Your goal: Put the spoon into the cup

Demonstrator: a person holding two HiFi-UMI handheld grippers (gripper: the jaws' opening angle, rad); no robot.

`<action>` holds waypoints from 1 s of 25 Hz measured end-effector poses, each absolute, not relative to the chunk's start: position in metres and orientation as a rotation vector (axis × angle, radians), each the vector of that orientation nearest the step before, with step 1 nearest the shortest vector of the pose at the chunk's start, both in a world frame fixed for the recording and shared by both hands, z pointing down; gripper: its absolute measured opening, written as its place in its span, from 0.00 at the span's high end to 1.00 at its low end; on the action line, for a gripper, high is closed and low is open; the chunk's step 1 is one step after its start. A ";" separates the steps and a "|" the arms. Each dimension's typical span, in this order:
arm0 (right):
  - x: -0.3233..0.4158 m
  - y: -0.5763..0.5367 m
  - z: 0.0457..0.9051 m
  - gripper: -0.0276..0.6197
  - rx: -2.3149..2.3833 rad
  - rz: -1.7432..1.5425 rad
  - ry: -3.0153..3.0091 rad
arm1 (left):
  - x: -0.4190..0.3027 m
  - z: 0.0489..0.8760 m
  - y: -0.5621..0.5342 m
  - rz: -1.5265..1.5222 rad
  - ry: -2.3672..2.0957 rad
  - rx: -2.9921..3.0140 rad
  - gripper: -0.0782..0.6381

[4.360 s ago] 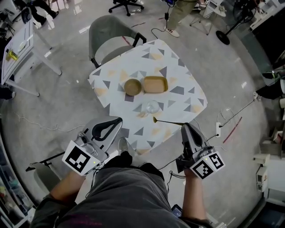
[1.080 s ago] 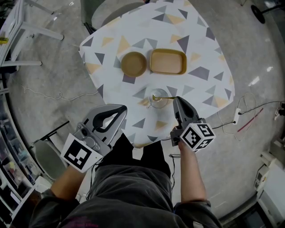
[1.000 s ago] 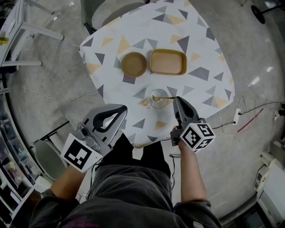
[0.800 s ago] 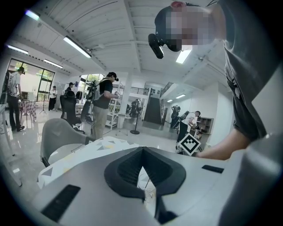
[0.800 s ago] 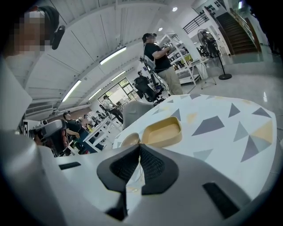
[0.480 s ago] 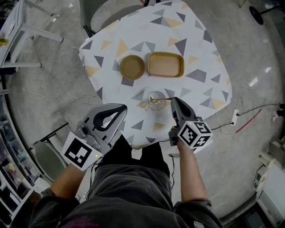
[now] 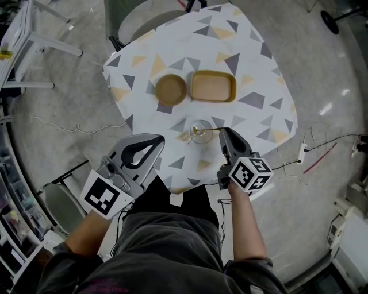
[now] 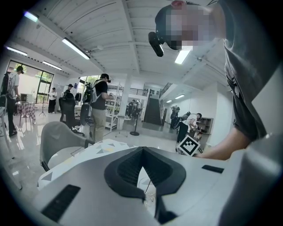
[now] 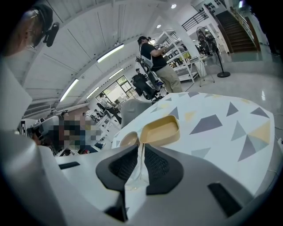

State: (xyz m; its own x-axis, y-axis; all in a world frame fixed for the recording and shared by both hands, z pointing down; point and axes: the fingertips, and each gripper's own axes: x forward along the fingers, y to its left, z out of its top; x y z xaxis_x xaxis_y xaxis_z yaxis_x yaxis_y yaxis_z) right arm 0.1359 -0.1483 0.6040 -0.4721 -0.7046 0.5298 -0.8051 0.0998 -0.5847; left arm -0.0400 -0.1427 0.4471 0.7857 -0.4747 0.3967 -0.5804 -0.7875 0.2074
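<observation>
A clear glass cup point(image 7: 201, 131) stands on the patterned table point(image 7: 253, 63) near its front edge. The thin gold spoon point(image 7: 207, 130) has its bowl end down inside the cup, and its handle runs right into my right gripper point(image 7: 222, 131), which is shut on it. In the right gripper view the handle point(image 9: 140, 155) shows as a pale strip pinched between the jaws of the gripper point(image 9: 140, 148), with the cup point(image 9: 131, 180) just below. My left gripper point(image 7: 155, 139) hovers off the table's front left corner, shut and holding nothing; through its jaws point(image 8: 142, 151) I see the cup point(image 8: 148, 190).
A round tan bowl point(image 7: 171, 89) and a rectangular tan tray point(image 7: 213, 86) sit side by side behind the cup. A grey chair point(image 7: 135, 17) stands at the table's far side. Cables and a power strip point(image 7: 301, 152) lie on the floor to the right.
Earlier the spoon lay on the table with the right gripper away from it; now that gripper holds it at the cup. Over the last second its handle tilted steeper.
</observation>
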 end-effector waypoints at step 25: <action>0.170 -0.135 0.485 0.86 1.709 1.073 -2.374 | -0.039 0.374 -0.131 0.352 -0.854 2.773 0.87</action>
